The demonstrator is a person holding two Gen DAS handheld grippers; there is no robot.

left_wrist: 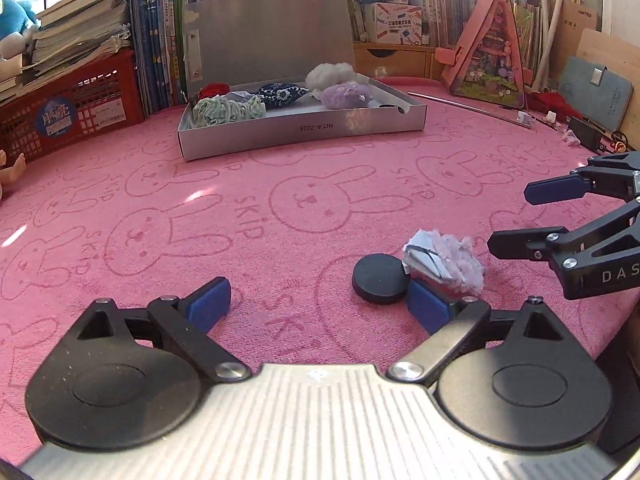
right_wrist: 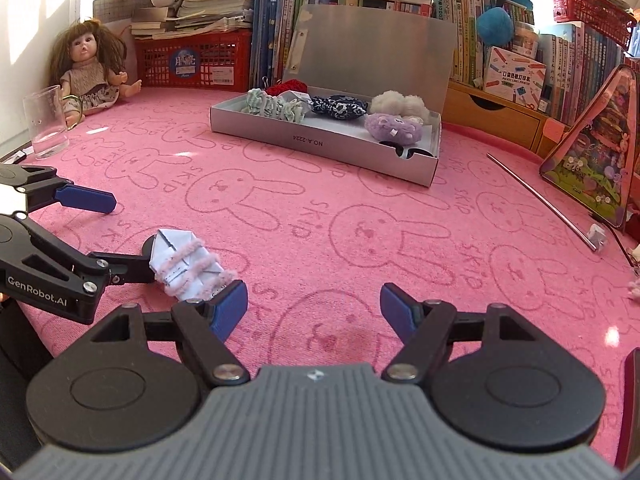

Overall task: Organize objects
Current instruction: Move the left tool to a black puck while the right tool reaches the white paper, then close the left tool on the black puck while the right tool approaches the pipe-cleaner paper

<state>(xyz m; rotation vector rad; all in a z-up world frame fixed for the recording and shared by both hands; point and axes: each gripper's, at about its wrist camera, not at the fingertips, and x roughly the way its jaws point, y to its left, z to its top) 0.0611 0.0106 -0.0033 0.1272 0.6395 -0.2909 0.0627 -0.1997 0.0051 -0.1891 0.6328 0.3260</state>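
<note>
Pink bunny-print table [left_wrist: 304, 208] fills the frame. Both tools wide, holding nothing: left tool [left_wrist: 320, 304] low centre, right tool [right_wrist: 314, 304] likewise. Folded paper wrapped in fuzzy pink wire [right_wrist: 188, 268] lies lower left, beside a black disc [left_wrist: 380, 278]. Farther back, grey box [left_wrist: 304, 132] of soft toys; bookshelves [right_wrist: 560, 60] behind.

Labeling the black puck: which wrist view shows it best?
Left wrist: the black puck lies in full view on the pink cloth beside the folded paper. In the right wrist view that paper hides nearly all of it.
</note>
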